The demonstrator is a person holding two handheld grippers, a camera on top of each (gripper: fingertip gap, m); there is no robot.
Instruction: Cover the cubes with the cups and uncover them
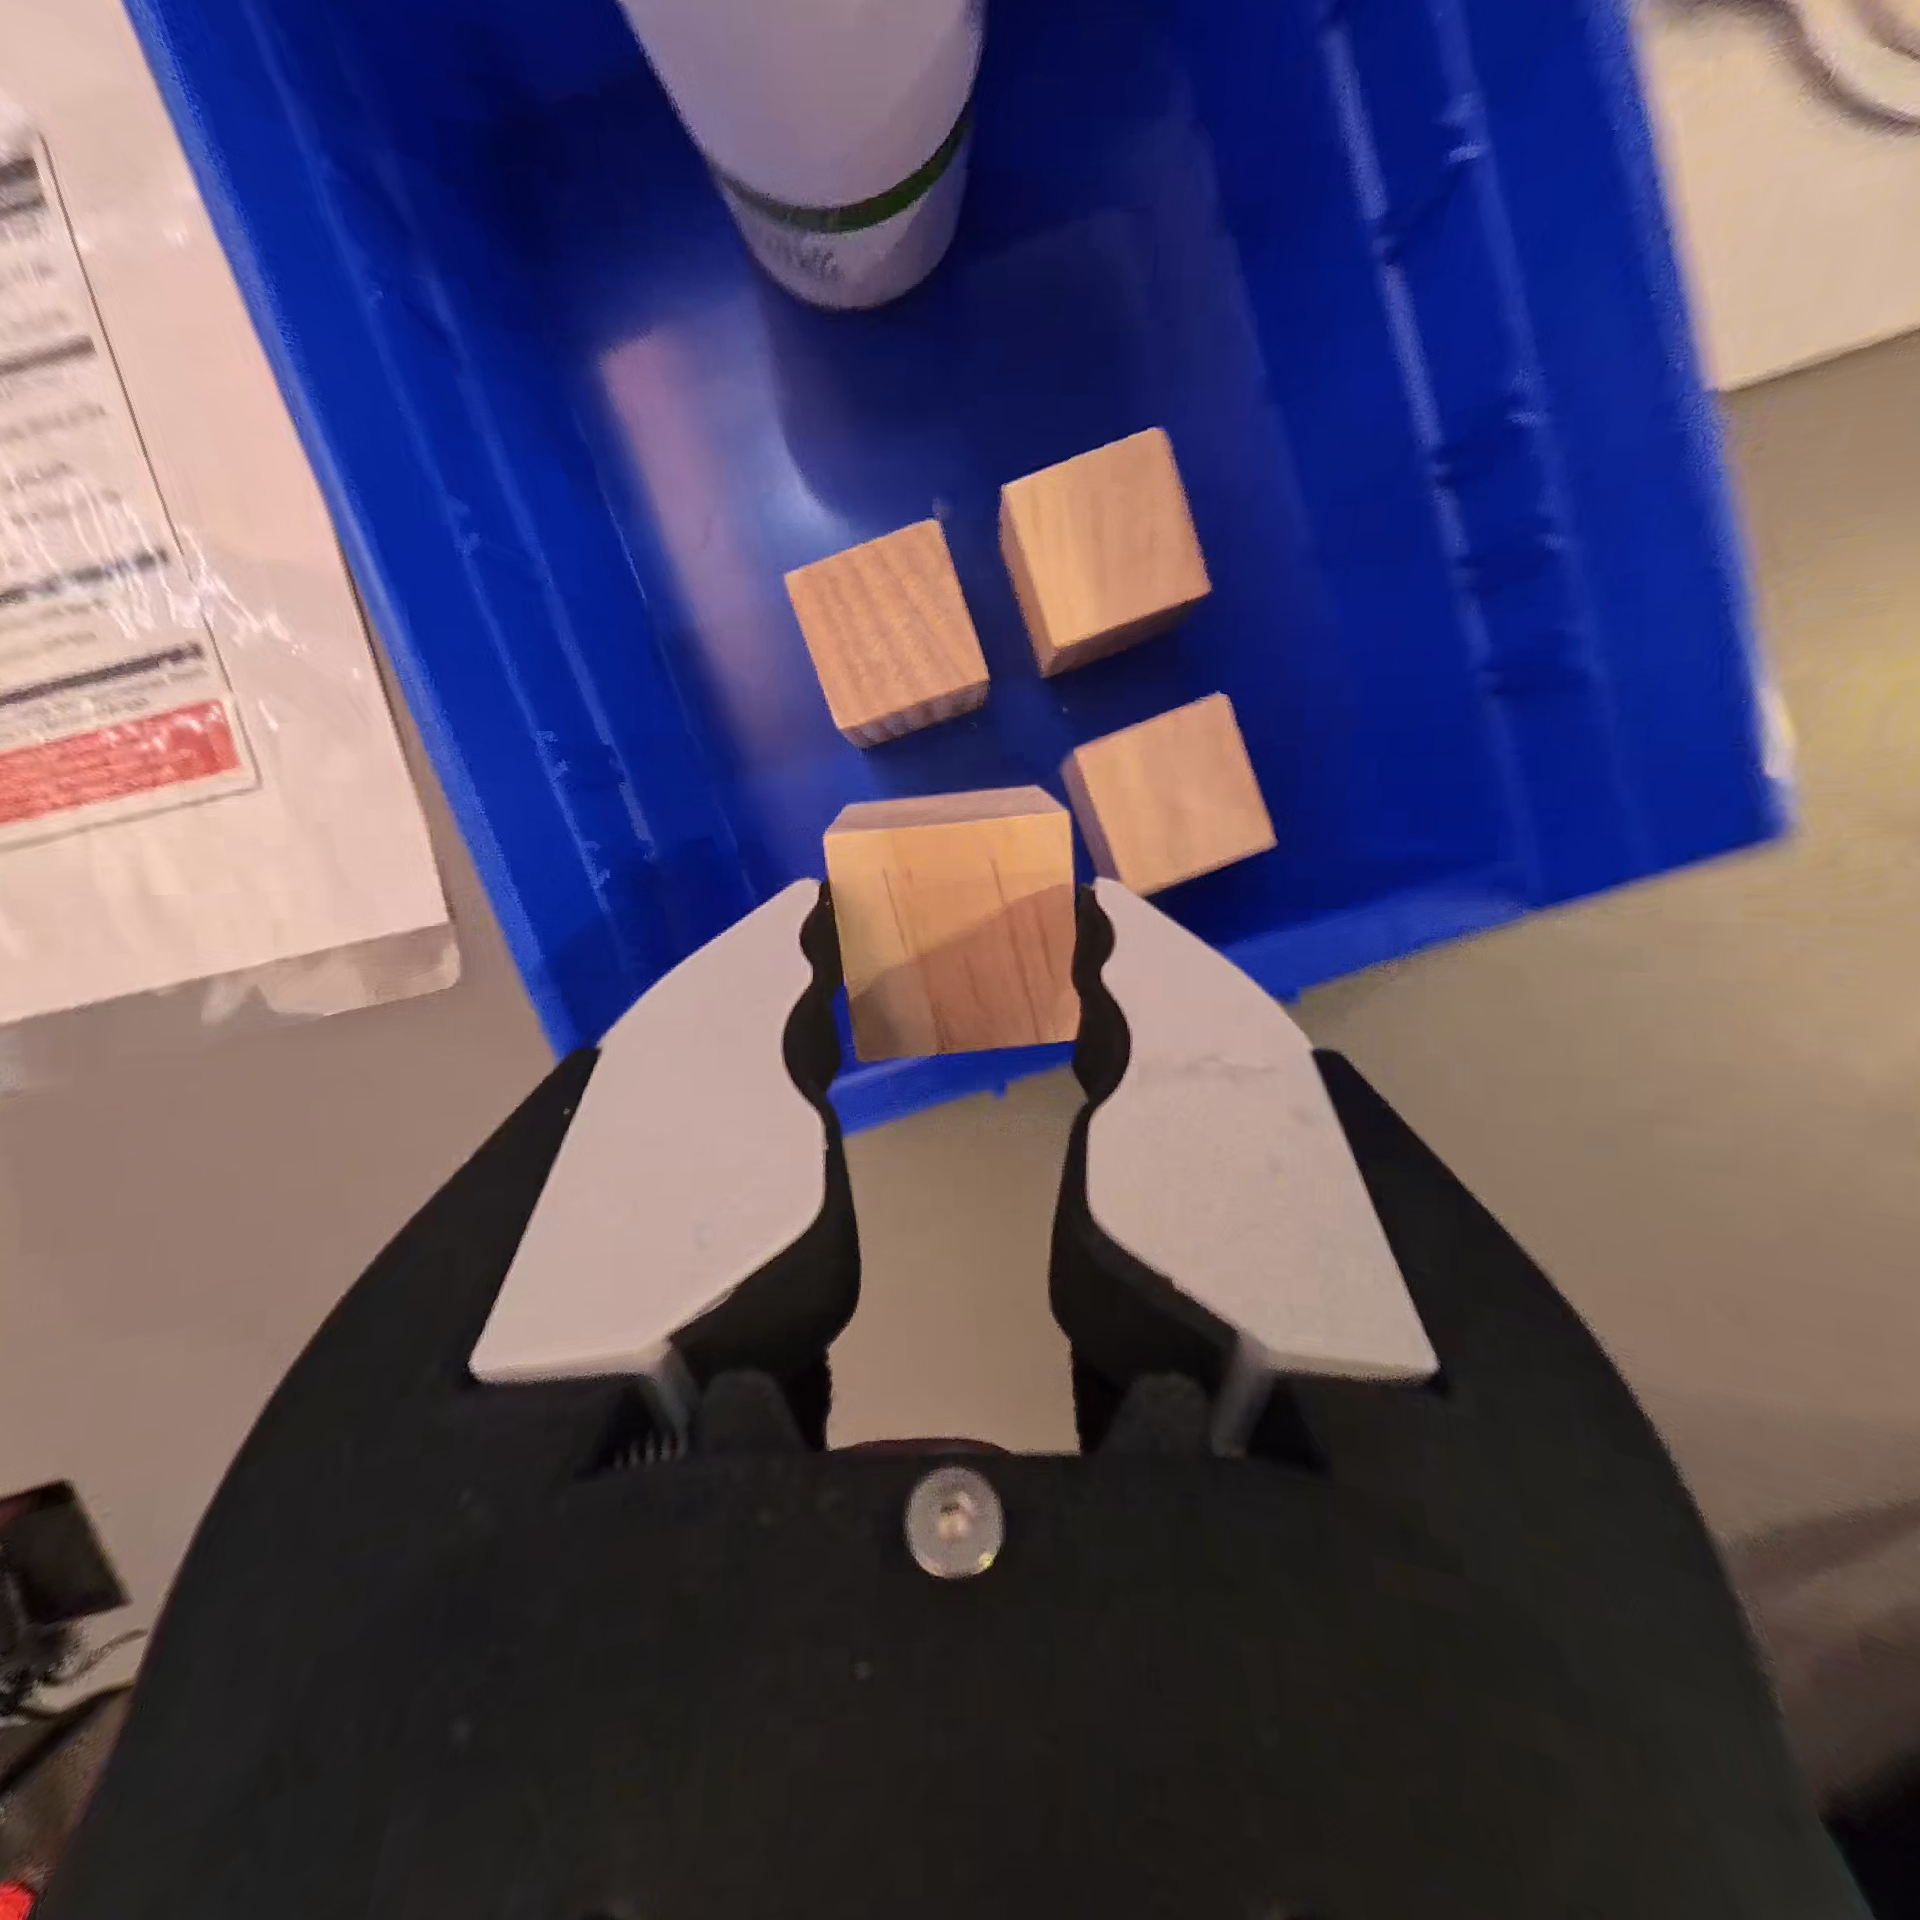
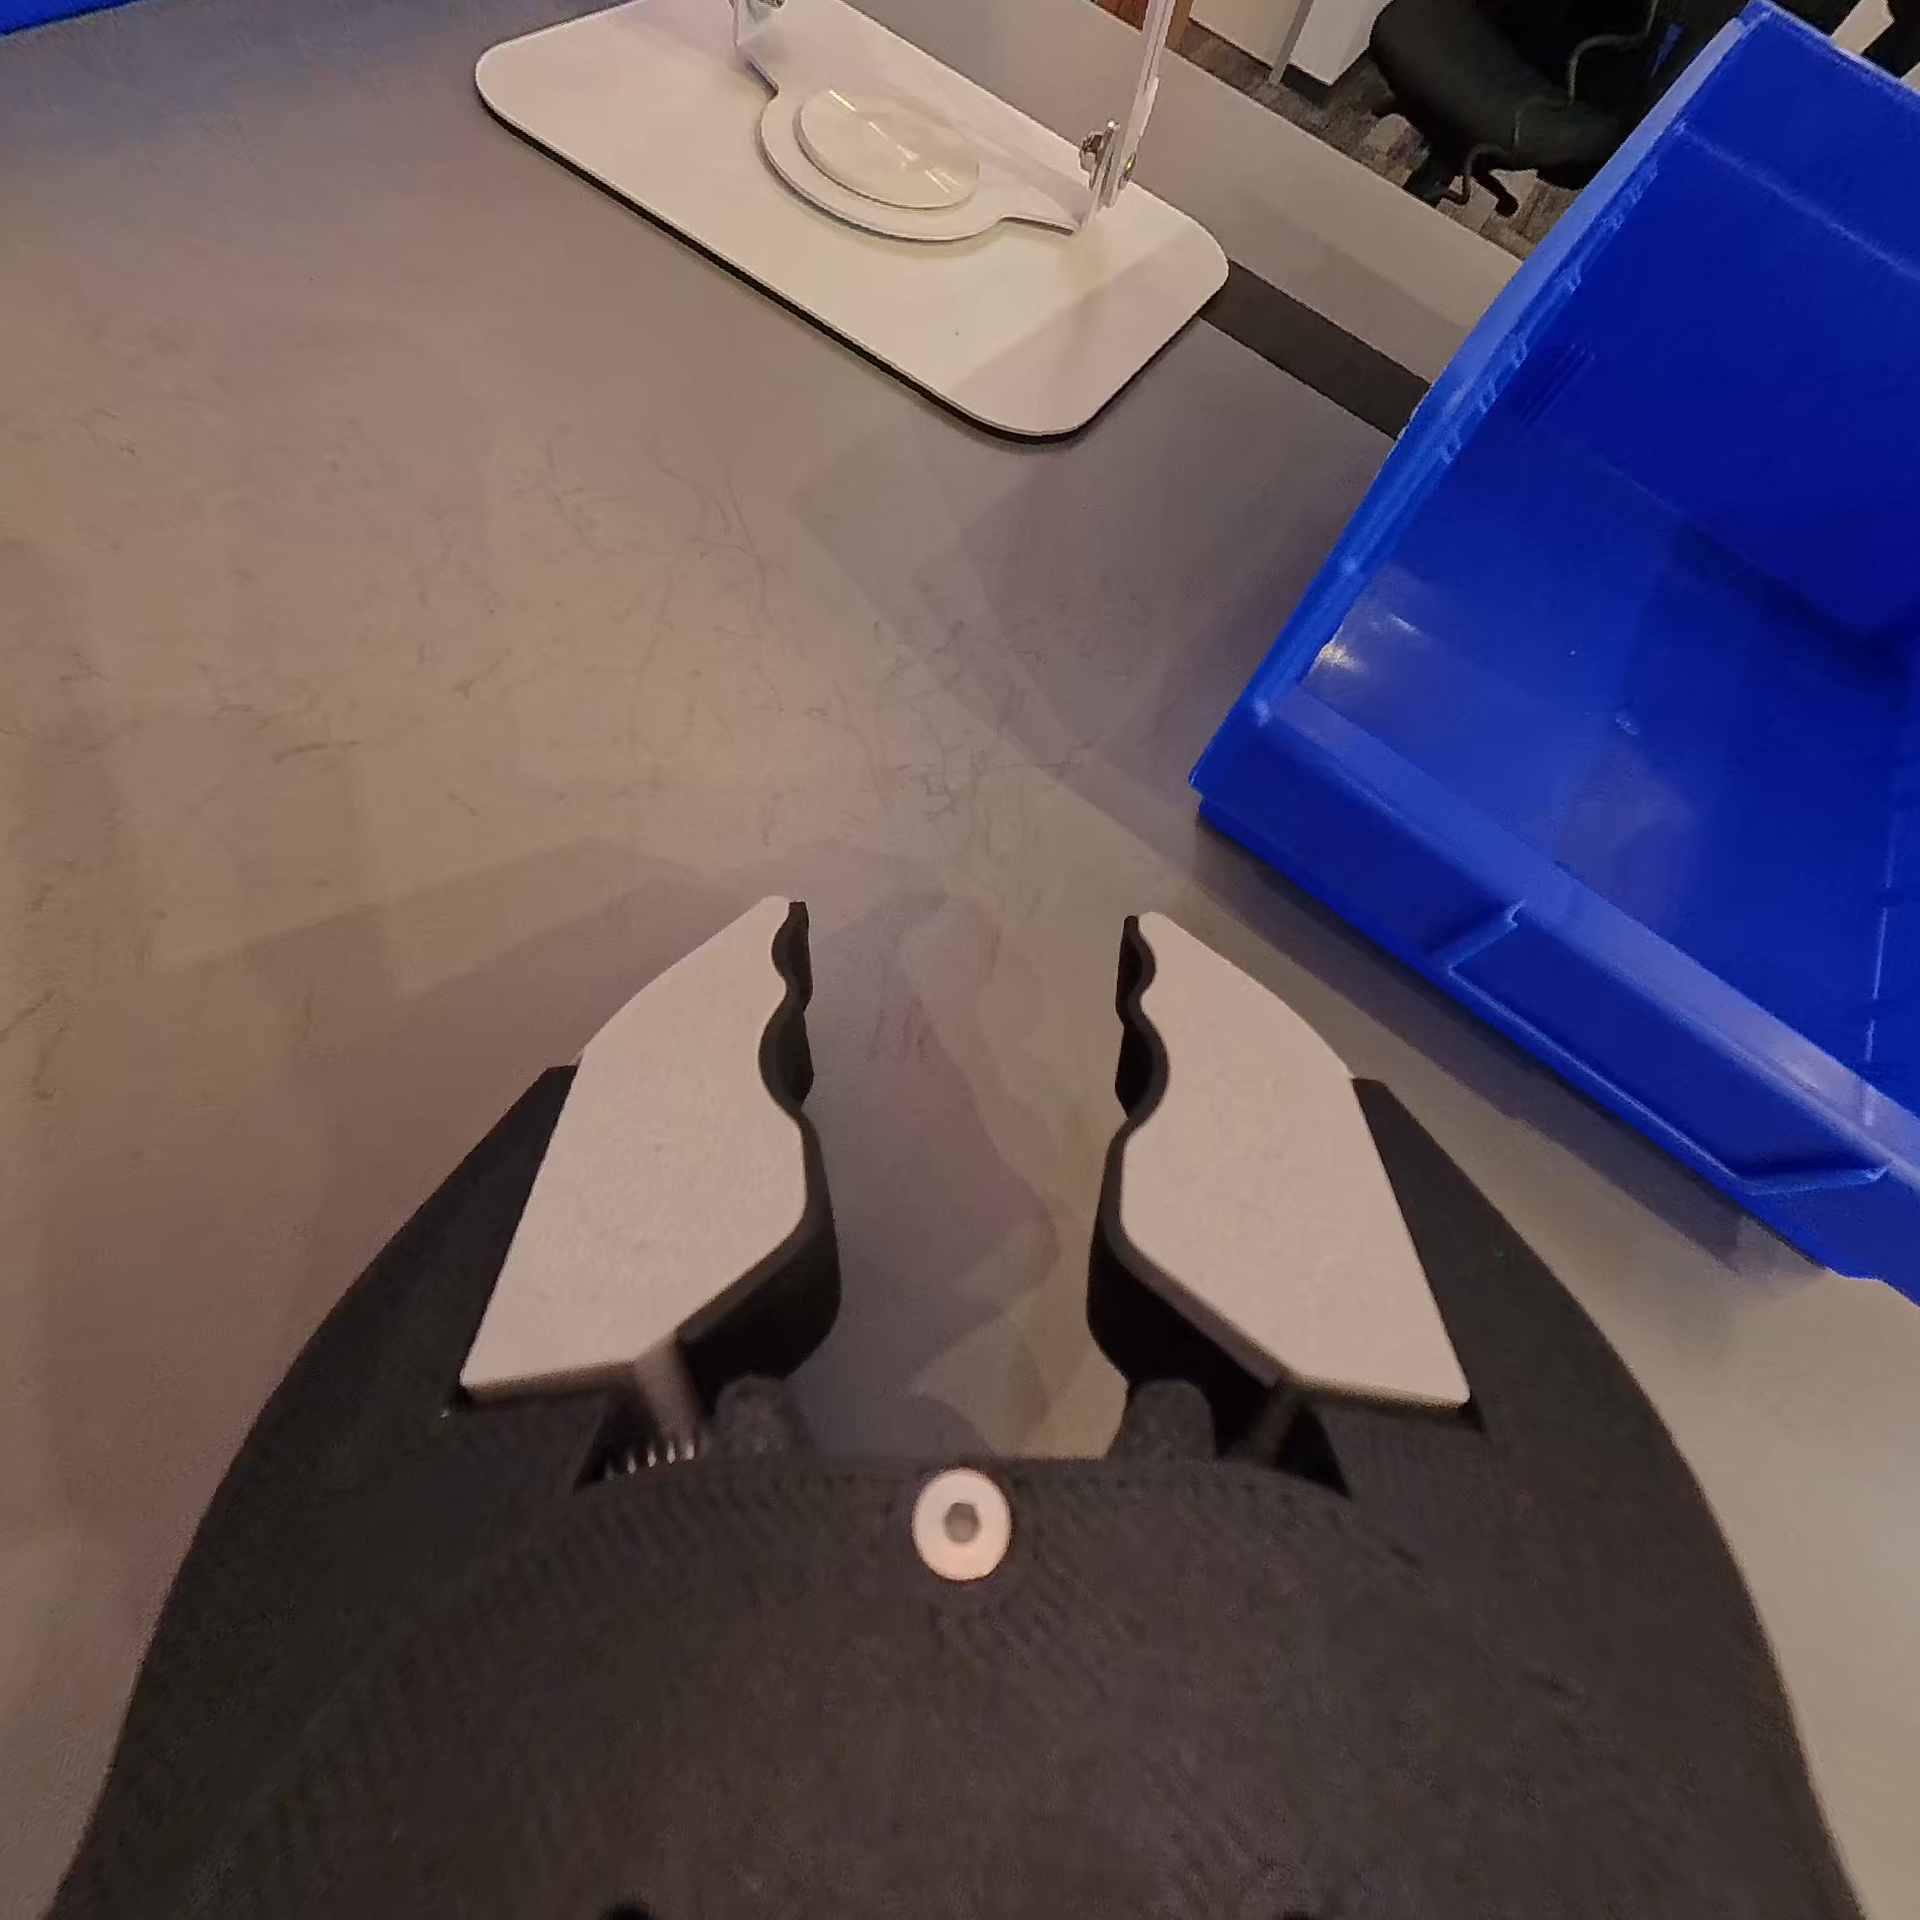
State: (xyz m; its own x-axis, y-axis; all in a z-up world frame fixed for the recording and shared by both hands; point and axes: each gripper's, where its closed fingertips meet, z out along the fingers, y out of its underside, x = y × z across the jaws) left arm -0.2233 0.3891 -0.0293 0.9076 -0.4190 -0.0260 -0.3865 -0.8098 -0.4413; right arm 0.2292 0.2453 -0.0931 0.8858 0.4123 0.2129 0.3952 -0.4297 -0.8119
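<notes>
left gripper (image 1: 951, 914) clamped on wooden cube (image 1: 956, 930), held above near lip of blue bin (image 1: 1507, 520). three cubes (image 1: 1039, 634) on bin floor just beyond, cup stack (image 1: 831, 135) at far end. right gripper (image 2: 961, 920) jaws apart, empty, over table (image 2: 416, 623), second bin (image 2: 1662, 727) to its right. left nearer.

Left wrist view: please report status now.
Left gripper shut on one pale wooden cube above blue plastic bin. Right gripper open, empty. Nothing blocking.
</notes>
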